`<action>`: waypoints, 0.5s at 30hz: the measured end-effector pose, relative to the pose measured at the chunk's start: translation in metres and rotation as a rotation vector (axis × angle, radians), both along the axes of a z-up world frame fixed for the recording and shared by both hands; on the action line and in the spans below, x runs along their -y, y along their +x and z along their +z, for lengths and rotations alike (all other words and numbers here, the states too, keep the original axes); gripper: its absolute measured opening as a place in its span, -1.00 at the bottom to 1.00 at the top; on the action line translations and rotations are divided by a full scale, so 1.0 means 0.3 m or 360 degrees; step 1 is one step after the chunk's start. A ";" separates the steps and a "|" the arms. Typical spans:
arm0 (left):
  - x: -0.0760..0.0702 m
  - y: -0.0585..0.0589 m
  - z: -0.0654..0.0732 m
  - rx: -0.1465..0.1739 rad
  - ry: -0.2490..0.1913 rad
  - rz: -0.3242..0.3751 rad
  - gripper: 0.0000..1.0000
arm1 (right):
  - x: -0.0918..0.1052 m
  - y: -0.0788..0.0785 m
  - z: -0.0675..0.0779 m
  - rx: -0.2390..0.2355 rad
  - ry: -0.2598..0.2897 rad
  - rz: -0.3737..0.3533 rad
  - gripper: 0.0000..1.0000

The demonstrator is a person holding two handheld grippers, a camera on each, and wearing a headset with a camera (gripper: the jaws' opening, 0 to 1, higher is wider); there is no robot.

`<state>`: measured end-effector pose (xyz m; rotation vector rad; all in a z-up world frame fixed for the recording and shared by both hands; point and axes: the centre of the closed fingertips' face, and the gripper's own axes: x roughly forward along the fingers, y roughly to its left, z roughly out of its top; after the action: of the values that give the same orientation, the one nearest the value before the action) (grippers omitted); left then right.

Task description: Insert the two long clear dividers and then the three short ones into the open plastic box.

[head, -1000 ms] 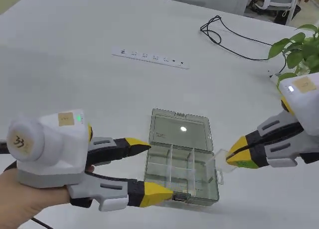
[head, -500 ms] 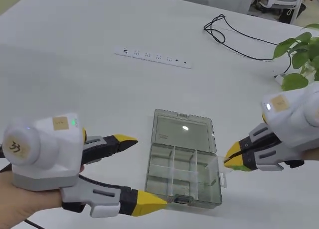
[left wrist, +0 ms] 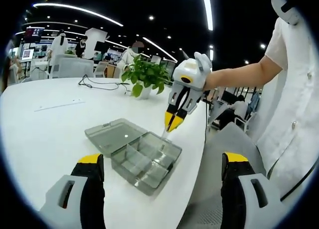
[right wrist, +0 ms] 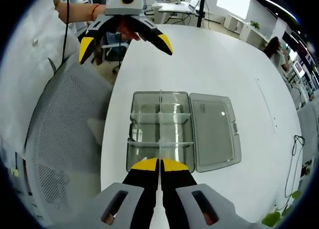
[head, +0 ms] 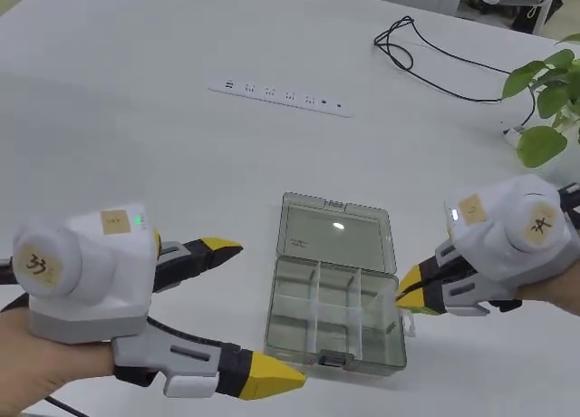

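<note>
Divider is pinched in the closed right gripper over the box's right edge. Slot alignment is judged the next need. Left gripper is spread wide, empty.

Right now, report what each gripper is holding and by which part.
The right gripper is shut on a clear divider, pinching one edge; the rest hangs over the plastic box. The left gripper is open, holding nothing.

Left tongs spread wide, right tongs pinched on clear divider
</note>
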<state>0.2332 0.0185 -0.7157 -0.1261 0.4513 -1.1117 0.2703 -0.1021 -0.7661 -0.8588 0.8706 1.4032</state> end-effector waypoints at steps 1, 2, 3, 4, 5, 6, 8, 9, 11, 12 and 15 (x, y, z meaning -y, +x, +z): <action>0.001 -0.001 0.001 -0.0001 -0.0005 -0.0001 1.00 | -0.001 0.000 -0.001 -0.0001 0.0001 -0.0001 -0.95; 0.002 -0.001 0.002 0.0000 -0.0007 -0.0002 1.00 | -0.002 0.000 -0.003 -0.0004 0.0001 0.0000 -0.95; 0.003 -0.002 0.001 0.0000 -0.0007 -0.0005 1.00 | -0.003 0.001 -0.005 -0.0004 0.0001 0.0001 -0.95; 0.003 -0.002 0.001 0.0000 -0.0006 -0.0006 1.00 | -0.004 0.000 -0.008 -0.0007 0.0000 0.0002 -0.95; 0.002 -0.003 -0.001 -0.0002 -0.0004 -0.0006 1.00 | -0.005 -0.001 -0.011 -0.0013 -0.0001 0.0003 -0.95; 0.002 -0.002 -0.001 -0.0002 -0.0004 -0.0004 1.00 | -0.007 -0.002 -0.014 -0.0014 -0.0002 0.0006 -0.95; 0.001 -0.002 -0.001 -0.0006 -0.0008 -0.0001 1.00 | -0.007 -0.003 -0.018 -0.0018 -0.0007 0.0010 -0.95; 0.000 -0.002 -0.001 -0.0007 -0.0008 -0.0001 1.00 | -0.007 -0.002 -0.020 -0.0018 -0.0009 0.0011 -0.95; -0.002 -0.003 -0.003 -0.0008 -0.0006 0.0000 1.00 | -0.008 -0.001 -0.025 -0.0021 -0.0012 0.0011 -0.95; -0.002 -0.003 -0.003 -0.0008 -0.0008 0.0001 0.99 | -0.005 0.002 -0.026 -0.0018 -0.0015 0.0011 -0.95; 0.000 -0.004 -0.004 -0.0011 -0.0009 0.0001 0.99 | -0.005 0.009 -0.027 -0.0041 0.0005 -0.0019 -0.95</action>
<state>0.2320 0.0184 -0.7170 -0.1351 0.4544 -1.1124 0.2729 -0.1006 -0.7741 -0.8331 0.8915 1.4079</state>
